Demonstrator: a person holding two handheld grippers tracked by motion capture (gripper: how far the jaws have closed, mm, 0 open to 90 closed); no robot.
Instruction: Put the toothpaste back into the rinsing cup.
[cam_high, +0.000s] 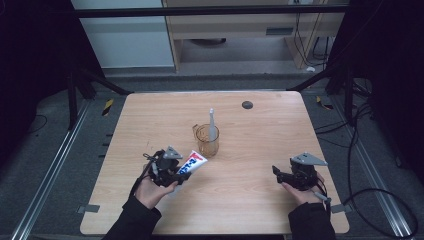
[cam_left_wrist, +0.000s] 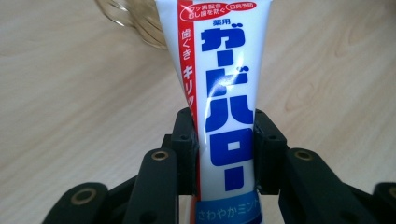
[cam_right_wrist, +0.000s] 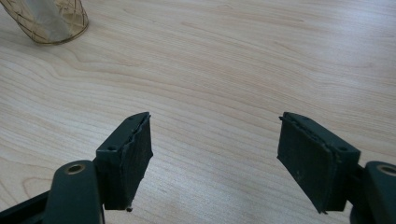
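My left gripper (cam_high: 182, 175) is shut on a white toothpaste tube (cam_high: 192, 162) with blue and red lettering, lifted off the wooden table (cam_high: 260, 200). In the left gripper view the tube (cam_left_wrist: 224, 93) is squeezed between both black pads and points toward an amber glass cup (cam_left_wrist: 135, 18). That cup (cam_high: 207, 141) stands at the table's middle with a white toothbrush (cam_high: 212, 122) upright in it. My right gripper (cam_high: 276, 172) rests low at the right, open. Nothing but bare wood lies between its pads (cam_right_wrist: 133, 156), and the cup's base (cam_right_wrist: 49, 18) sits far up left of them.
A small dark round disc (cam_high: 247, 105) lies near the table's far edge. Beyond the table are dark frame bars, cables on the floor and a wooden cabinet (cam_high: 240, 25).
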